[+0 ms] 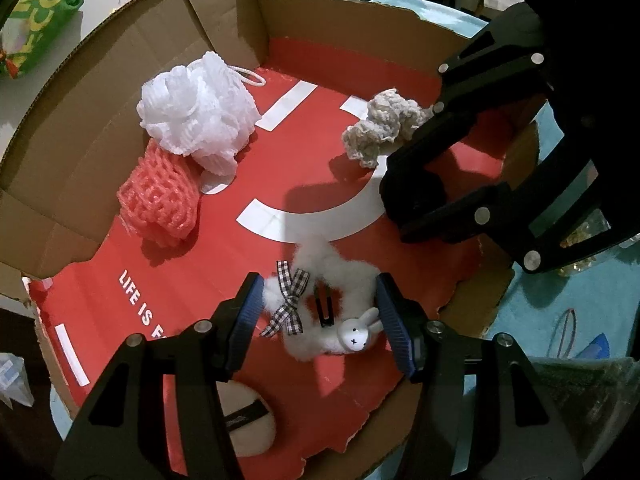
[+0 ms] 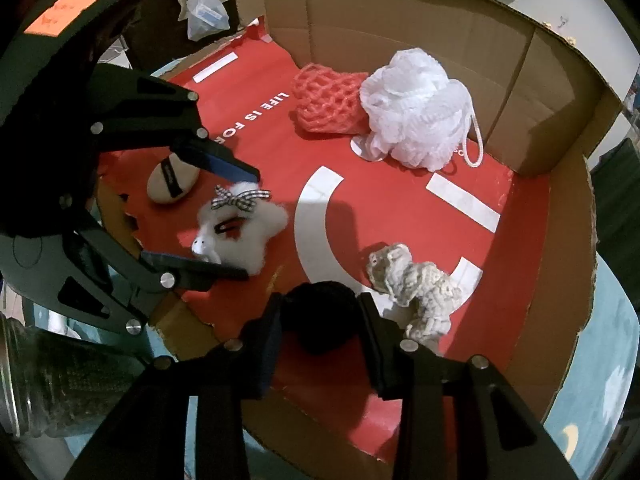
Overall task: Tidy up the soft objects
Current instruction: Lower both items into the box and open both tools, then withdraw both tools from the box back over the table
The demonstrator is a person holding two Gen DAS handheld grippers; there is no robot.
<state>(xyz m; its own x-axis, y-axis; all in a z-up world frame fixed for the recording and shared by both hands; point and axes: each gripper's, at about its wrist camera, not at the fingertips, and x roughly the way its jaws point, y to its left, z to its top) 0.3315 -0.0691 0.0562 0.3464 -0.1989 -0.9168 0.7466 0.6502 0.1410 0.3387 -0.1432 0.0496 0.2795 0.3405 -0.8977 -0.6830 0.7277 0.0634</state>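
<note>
Left wrist view: left tool (image 1: 320, 312) straddles white fluffy clip (image 1: 320, 304) on red box floor (image 1: 224, 264), pads touching its sides, so it grips it. Puff (image 1: 250, 420) lies nearer, under a finger. Right tool (image 2: 320, 320) w/ black pom-pom (image 2: 320, 312) between its pads; contact unclear. Knit wad (image 2: 416, 288) just beside. Farther: pink net (image 1: 160, 204) touching white loofah (image 1: 196, 108) near cardboard wall (image 1: 120, 80).

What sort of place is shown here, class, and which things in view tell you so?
Probably a home, at floor or low-table level: an opened cardboard box serves as a tray, holding a white bath pouf and a fluffy hair clip, with a teal cloth or rug beneath.
</note>
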